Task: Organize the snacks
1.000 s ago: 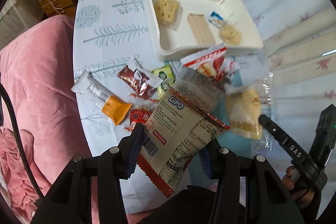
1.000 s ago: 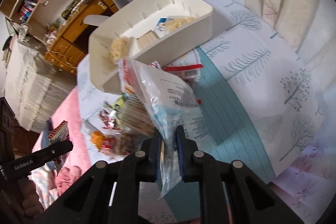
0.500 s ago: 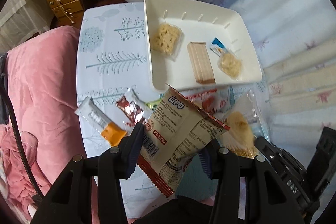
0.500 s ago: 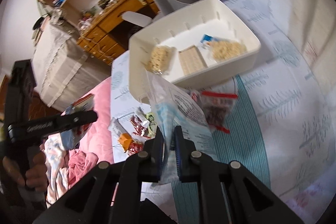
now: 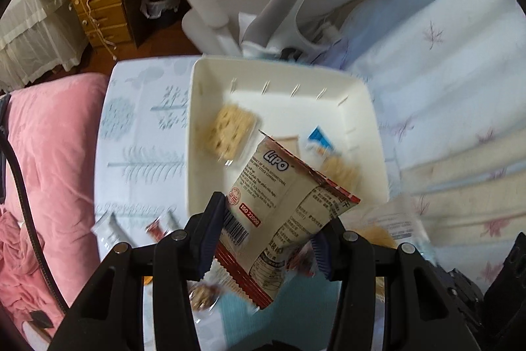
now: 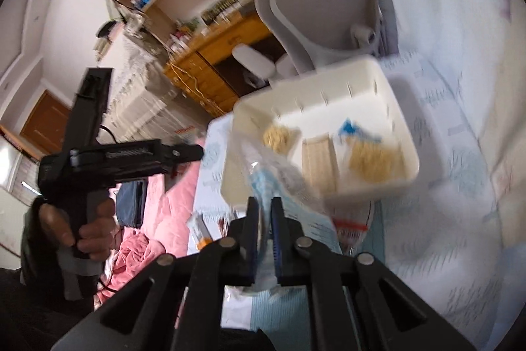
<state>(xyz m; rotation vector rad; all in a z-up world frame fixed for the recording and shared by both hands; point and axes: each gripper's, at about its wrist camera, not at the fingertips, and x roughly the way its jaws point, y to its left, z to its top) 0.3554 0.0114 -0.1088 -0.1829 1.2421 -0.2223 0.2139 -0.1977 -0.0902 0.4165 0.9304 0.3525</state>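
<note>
Both hand-held grippers lifted off the desk twd the white tray (image 5: 368, 134). Left hand-held gripper (image 5: 268, 239) clamps the Lipo packet (image 5: 282, 203); right (image 6: 264, 239) pinches a clear snack bag (image 6: 279, 173). Drop-off next, prob.

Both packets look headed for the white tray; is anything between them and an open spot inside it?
Nothing visible blocks them. The Lipo packet in the left tool and the clear bag in the right tool hang above the white tray, whose far half is bare.
</note>
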